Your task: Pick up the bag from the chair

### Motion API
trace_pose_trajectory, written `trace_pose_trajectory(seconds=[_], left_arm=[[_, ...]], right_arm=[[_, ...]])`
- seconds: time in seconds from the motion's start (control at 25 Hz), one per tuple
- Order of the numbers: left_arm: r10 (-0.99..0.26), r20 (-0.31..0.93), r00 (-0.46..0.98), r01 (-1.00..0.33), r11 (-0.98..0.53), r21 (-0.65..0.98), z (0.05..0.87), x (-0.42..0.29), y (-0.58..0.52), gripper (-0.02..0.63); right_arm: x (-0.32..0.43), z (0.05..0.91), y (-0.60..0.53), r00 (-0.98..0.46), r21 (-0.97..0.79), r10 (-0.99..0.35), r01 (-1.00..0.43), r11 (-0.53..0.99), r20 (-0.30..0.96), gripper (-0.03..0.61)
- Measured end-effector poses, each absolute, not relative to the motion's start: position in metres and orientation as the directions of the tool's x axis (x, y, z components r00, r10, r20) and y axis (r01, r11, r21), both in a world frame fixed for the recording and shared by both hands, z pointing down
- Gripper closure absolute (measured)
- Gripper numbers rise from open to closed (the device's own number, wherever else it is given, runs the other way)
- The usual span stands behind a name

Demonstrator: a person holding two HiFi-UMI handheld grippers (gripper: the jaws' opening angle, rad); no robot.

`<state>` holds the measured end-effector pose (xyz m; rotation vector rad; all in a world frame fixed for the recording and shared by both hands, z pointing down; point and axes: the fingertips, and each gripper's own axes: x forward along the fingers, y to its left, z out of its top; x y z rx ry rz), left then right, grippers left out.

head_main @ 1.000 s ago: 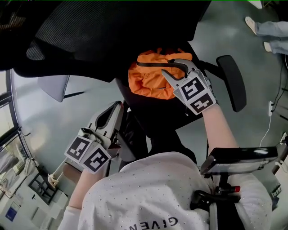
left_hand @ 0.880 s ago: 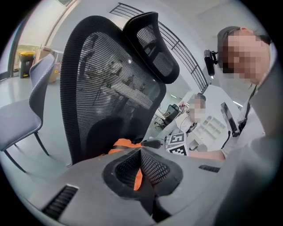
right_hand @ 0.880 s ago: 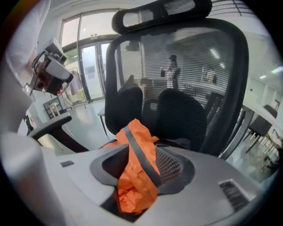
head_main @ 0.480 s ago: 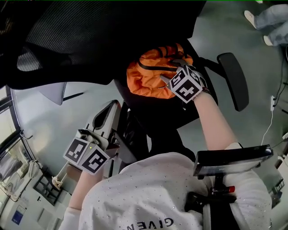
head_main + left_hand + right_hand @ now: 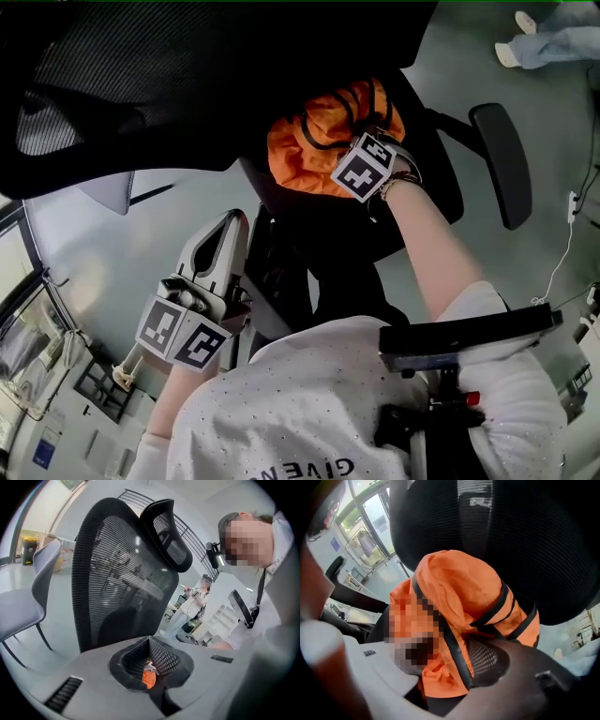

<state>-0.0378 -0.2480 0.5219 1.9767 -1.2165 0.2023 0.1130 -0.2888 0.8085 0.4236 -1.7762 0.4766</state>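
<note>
A: Status on chair [image 5: 187, 84]?
B: Black mesh. Orange bag [image 5: 300, 155] sits on its seat, up against the backrest.
A: Tongs?
B: The right tongs [image 5: 361, 131] are clamped on bag fabric by a black strap. The left tongs [image 5: 230, 230] are closed with nothing between them, low beside the chair, well apart from the bag.

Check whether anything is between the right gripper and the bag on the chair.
Nothing visible is. The right gripper has its jaws closed on a fold of the orange bag, with fabric and a black strap between them. The chair's backrest rises behind the bag, not between.
</note>
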Motion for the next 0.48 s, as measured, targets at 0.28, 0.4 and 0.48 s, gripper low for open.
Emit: trace_pose_trajectory(seconds=[0.28, 0.4, 0.48], left_arm=[[-0.71, 0.474, 0.521, -0.819, -0.259, 0.512, 0.52, -0.04, -0.249, 0.612], [-0.719, 0.47, 0.512, -0.818, -0.241, 0.522, 0.521, -0.046, -0.25, 0.612], [-0.718, 0.47, 0.514, -0.815, -0.237, 0.529, 0.522, -0.048, -0.249, 0.612]], right_arm=[[0.101, 0.819, -0.286, -0.238, -0.149, 0.054, -0.401, 0.904, 0.97, 0.373], [0.094, 0.821, -0.281, -0.242, -0.165, 0.082, -0.346, 0.924, 0.967, 0.391], [0.09, 0.822, -0.279, -0.24, -0.197, 0.111, -0.373, 0.907, 0.964, 0.397]])
